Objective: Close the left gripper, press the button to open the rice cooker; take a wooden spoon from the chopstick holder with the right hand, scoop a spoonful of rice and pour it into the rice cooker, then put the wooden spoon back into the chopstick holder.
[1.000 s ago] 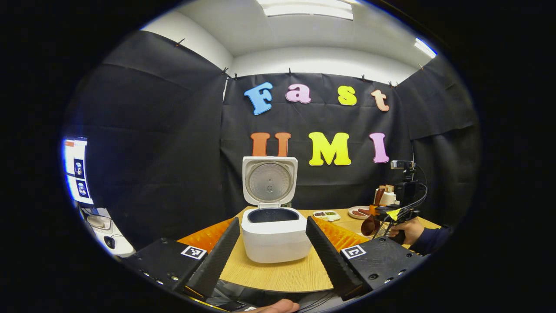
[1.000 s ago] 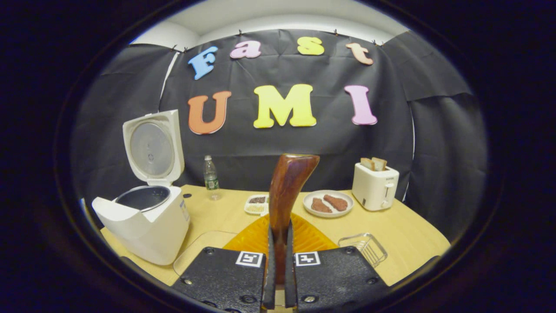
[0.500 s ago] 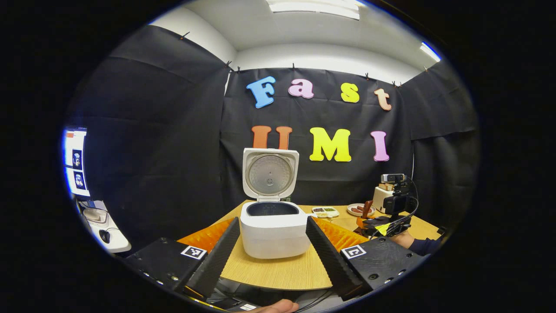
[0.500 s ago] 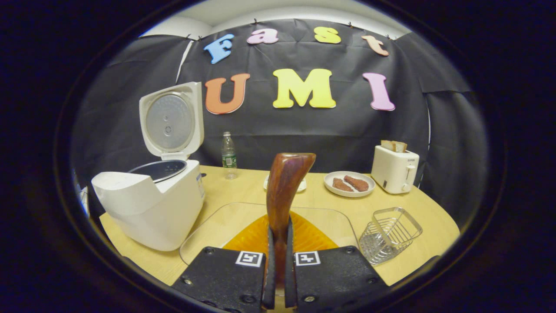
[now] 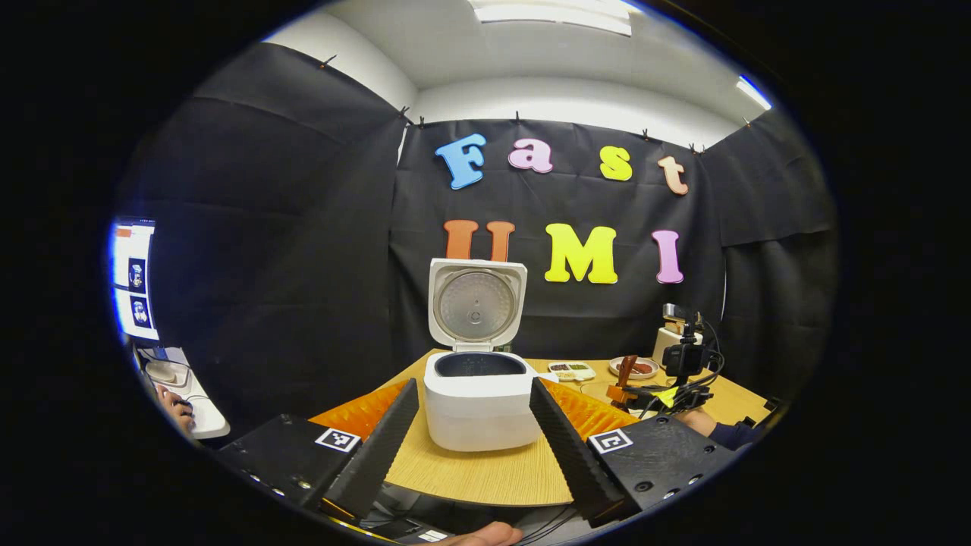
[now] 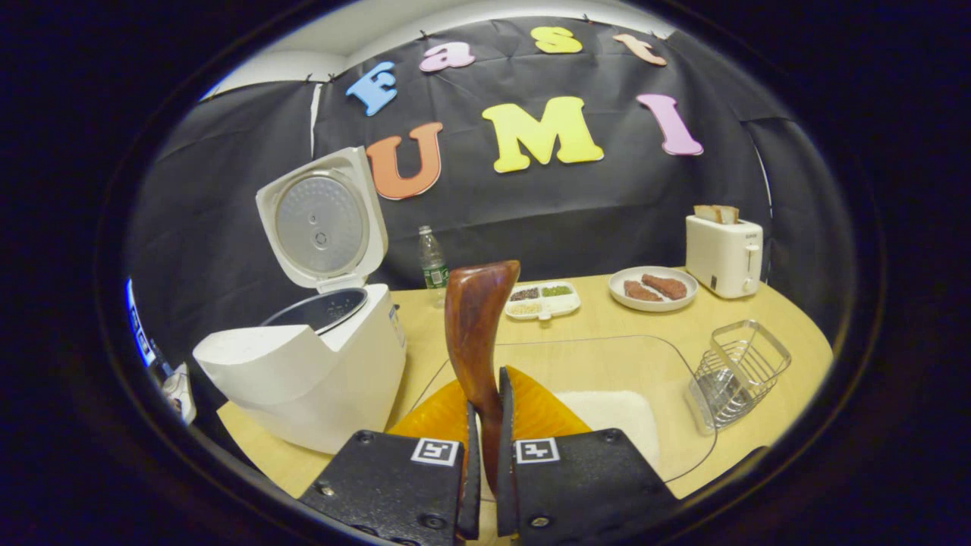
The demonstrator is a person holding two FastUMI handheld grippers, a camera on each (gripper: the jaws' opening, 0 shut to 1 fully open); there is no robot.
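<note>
**Cooker open, spoon in hand, scoop not yet made**

Progress. The cooker [image 5: 479, 406] stands at centre frame in the left gripper view with its lid [image 5: 476, 305] raised upright and the dark inner pot exposed, so the button step is judged complete. The left gripper [image 5: 474, 413] sits at the bottom of that view with its fingers spread apart, one to each side of the cooker and holding nothing. The right gripper [image 6: 485, 425] is clamped on the spoon [image 6: 476, 334], both fingers pressing the handle, with the broad wooden end rising to mid frame in the right gripper view. The spoon is therefore out of the holder [image 6: 737, 373], a wire basket at the right edge of that view. No rice can be made out on the spoon.

Outstanding. Scooping, pouring into the cooker and returning the spoon to the holder all appear still to be done. The rice [image 6: 609, 413] lies as a white patch in a clear tray [image 6: 576, 353] just ahead of the right gripper, at lower centre. The pot's contents cannot be judged from here.

Surface and room. The table [image 6: 622, 322] is light wood with a rounded edge. An orange ribbed mat [image 5: 588, 409] lies under the tray. Toward the back stand a bottle [image 6: 433, 262], a divided dish [image 6: 543, 299], a plate [image 6: 653, 288] and a toaster [image 6: 724, 254] at upper right. Black cloth forms the walls. A monitor [image 5: 133, 288] shows at the left edge of the left gripper view.
</note>
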